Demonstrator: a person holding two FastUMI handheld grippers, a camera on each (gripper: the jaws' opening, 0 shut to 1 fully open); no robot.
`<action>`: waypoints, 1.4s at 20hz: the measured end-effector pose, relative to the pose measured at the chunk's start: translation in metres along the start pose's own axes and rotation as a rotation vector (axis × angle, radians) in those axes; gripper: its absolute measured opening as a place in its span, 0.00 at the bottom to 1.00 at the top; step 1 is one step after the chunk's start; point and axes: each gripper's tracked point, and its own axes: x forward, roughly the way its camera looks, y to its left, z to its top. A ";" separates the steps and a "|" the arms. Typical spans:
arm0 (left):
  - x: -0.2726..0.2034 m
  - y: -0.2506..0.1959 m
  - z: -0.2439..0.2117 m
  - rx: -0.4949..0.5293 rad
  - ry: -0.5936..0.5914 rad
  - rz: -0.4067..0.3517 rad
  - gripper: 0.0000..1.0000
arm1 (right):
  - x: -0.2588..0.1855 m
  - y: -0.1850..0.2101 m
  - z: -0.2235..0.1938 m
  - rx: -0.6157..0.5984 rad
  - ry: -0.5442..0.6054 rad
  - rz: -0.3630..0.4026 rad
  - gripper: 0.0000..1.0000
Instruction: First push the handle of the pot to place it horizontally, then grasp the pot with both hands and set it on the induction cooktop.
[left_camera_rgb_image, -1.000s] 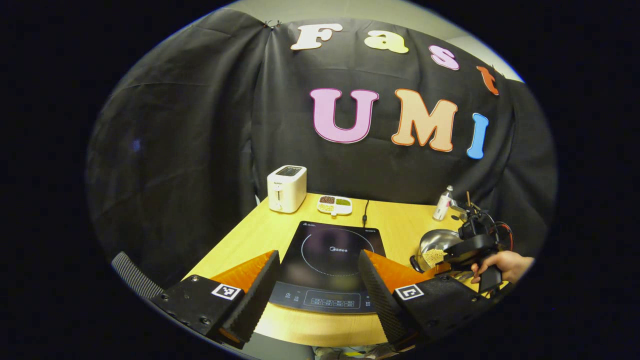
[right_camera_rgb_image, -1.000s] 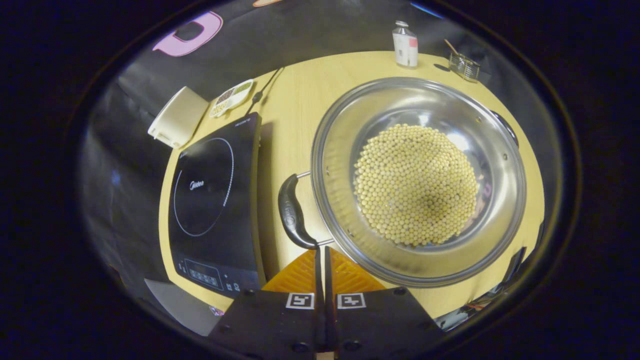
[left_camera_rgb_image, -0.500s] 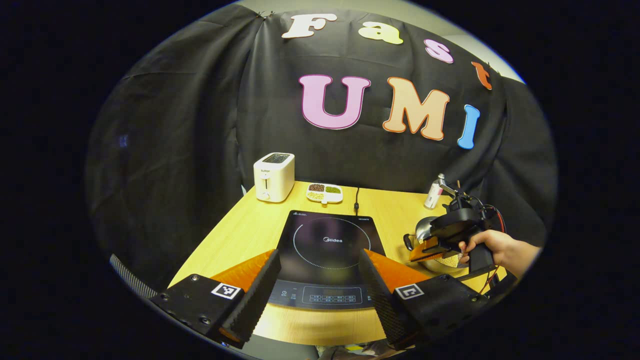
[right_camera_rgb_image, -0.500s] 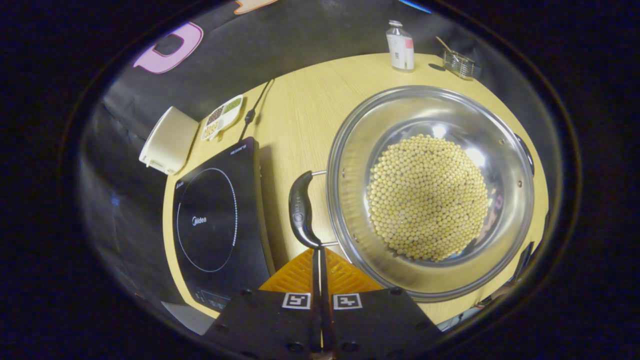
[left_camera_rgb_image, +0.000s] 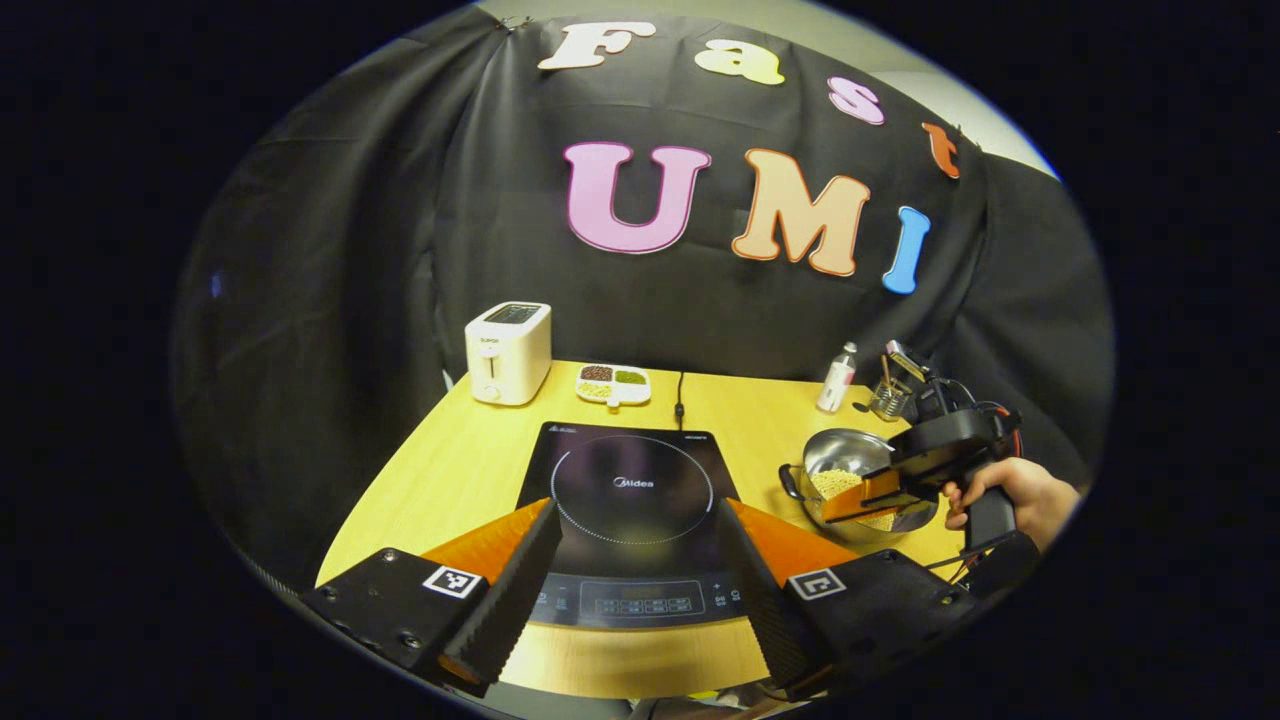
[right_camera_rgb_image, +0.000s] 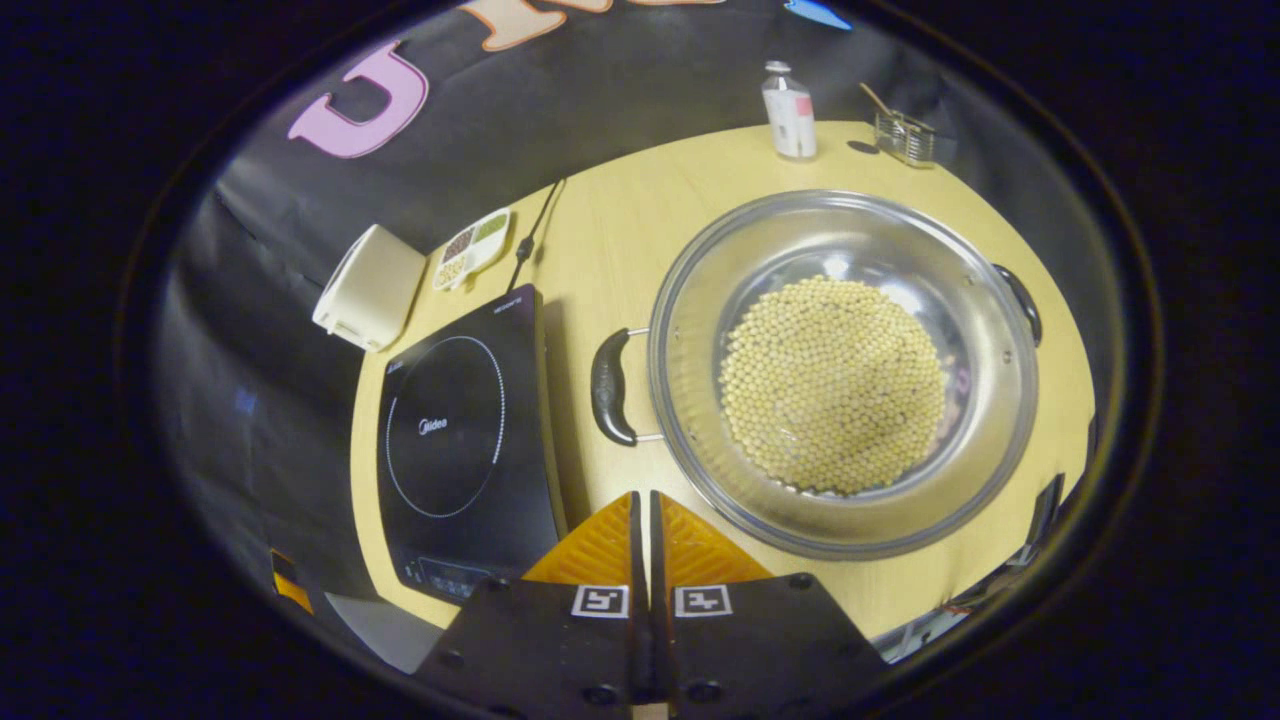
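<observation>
While clear of the handle (right_camera_rgb_image: 612, 386), right gripper (right_camera_rgb_image: 643, 508) closed.

Two black gripper bodies are seen, each finger base marked with a square black-and-white tag and fastened with dark round screws. On the left gripper (left_camera_rgb_image: 630, 560), ribbed pads line the inner faces of wedge-shaped fingers (left_camera_rgb_image: 500, 590). On the right gripper (right_camera_rgb_image: 642, 525), ridged triangular finger surfaces are shown. From the left gripper view, the right gripper (left_camera_rgb_image: 850, 497) is seen with a black pistol-style grip, held by a bare hand (left_camera_rgb_image: 1005, 495), with red and black cables looped behind.
</observation>
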 end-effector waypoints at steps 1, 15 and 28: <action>0.002 -0.005 0.001 0.004 -0.001 -0.019 0.95 | -0.011 -0.007 -0.001 0.009 -0.011 0.001 0.02; 0.046 -0.095 -0.020 0.032 0.107 -0.102 0.96 | -0.083 -0.144 0.024 0.126 -0.066 -0.043 0.24; 0.132 -0.172 -0.052 -0.025 0.322 -0.053 0.96 | -0.027 -0.249 0.114 0.071 0.065 0.022 0.94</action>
